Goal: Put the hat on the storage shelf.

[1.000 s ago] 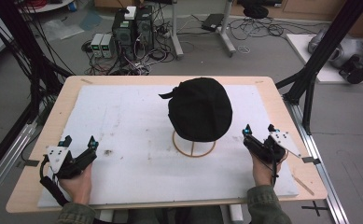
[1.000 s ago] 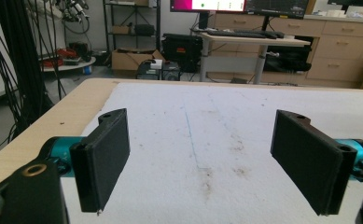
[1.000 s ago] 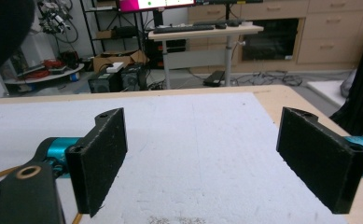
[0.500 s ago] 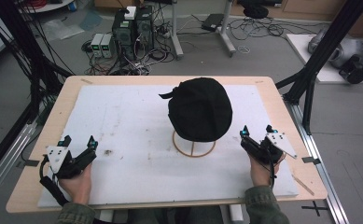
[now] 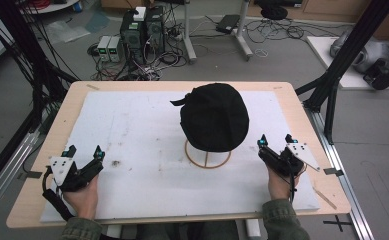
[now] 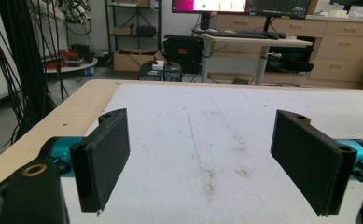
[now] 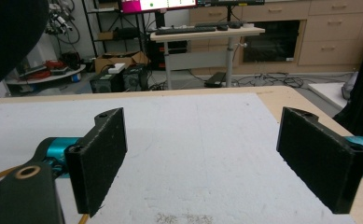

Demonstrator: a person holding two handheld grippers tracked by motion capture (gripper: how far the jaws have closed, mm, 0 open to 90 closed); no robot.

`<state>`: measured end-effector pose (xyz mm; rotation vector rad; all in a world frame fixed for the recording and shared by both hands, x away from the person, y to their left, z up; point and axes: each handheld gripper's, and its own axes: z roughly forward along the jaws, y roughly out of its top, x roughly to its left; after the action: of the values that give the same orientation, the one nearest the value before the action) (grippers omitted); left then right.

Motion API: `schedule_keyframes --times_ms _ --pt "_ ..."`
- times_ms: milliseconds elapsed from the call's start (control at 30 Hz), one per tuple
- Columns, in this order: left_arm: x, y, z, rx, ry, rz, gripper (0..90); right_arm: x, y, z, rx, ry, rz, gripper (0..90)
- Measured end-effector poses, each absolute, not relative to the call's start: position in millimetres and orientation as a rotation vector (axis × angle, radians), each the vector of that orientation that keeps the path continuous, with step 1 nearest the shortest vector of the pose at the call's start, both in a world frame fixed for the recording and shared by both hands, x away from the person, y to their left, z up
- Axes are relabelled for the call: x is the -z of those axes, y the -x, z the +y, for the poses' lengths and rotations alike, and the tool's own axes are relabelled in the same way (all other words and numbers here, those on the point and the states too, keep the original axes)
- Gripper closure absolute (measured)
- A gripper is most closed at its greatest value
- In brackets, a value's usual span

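Item: black cap [image 5: 214,117] on a wire stand [image 5: 207,156], mid-table, slightly toward our right side. We hold the right gripper [image 5: 274,141] just beside the stand's ring, jaws apart and empty; the left gripper [image 5: 84,152] sits well apart near the front left, jaws likewise spread with nothing between them.

Risk, as we judge it — the stand looks light, so a one-sided tug on the cap could tip it or drag the ring across the white mat [image 5: 132,125].

Room: open mat left of the stand; on the right, the mat's edge and table [image 5: 302,107] rim lie close.
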<state>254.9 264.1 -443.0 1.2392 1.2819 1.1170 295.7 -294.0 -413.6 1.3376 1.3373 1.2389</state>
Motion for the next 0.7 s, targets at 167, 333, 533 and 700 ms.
schedule_keyframes --times_ms 167,333,533,700 --pt "443.0 -254.9 264.0 -1.115 -1.239 1.281 19.9 413.5 -294.8 -293.8 -1.239 -1.329 1.335 15.4" --pt "443.0 -255.4 264.2 -1.111 -1.229 1.286 20.0 423.8 -293.8 -299.3 -1.285 -1.332 1.3 17.3" --pt "443.2 -256.1 264.1 -1.105 -1.226 1.289 19.9 425.2 -292.9 -311.8 -1.333 -1.422 1.23 17.5" --pt "443.4 -256.9 263.6 -1.101 -1.226 1.29 20.0 425.3 -292.1 -311.7 -1.321 -1.399 1.248 17.5"
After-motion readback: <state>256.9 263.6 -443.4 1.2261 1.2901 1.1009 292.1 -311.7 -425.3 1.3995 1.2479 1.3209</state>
